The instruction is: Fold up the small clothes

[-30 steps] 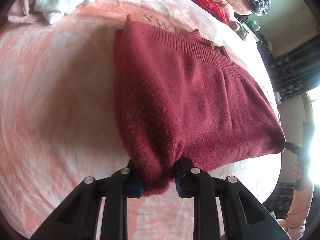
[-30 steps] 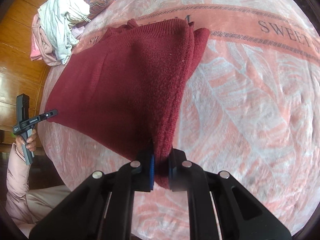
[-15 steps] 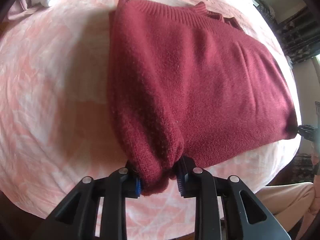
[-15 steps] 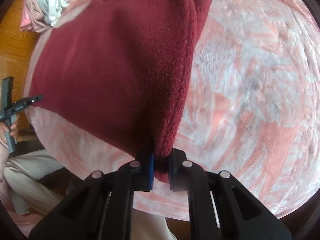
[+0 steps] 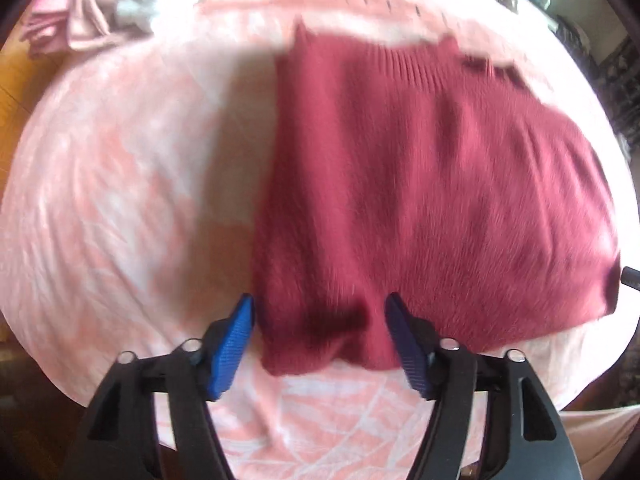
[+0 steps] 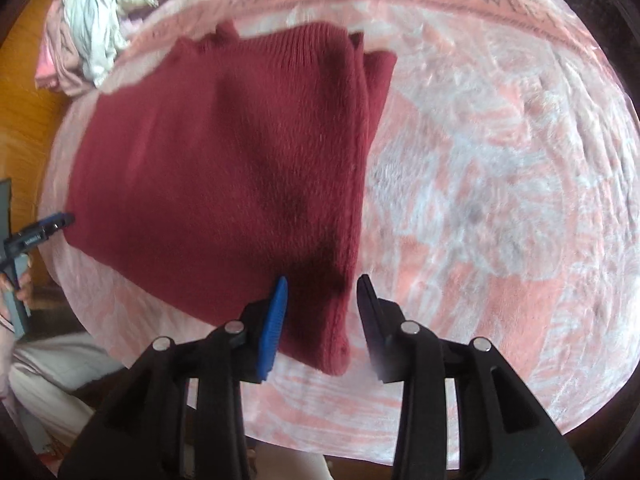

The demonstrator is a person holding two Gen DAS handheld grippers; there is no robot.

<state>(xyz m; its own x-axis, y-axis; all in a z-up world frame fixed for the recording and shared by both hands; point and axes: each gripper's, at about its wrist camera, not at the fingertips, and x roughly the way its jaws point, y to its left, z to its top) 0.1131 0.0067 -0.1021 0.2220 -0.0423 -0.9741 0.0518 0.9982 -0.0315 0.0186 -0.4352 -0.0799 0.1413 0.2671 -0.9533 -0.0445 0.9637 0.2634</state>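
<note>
Pink floral blanket (image 5: 120,184) fills both views, and nearest us both grippers have just let go! The left gripper (image 5: 320,320) now gapes wide around the near corner of the dark red knitted sweater (image 5: 432,184); the right gripper (image 6: 322,304) stands parted over the other corner. Half a second ago each pinched that hem. The sweater lies flat, folded, so this fold looks finished. Farther back, a heap of pale crumpled clothes (image 6: 92,32) waits.

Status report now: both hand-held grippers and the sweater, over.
Left hand-held gripper open. Right hand-held gripper open. Folded maroon sweater flat on pink blanket. Nothing in the way.
</note>
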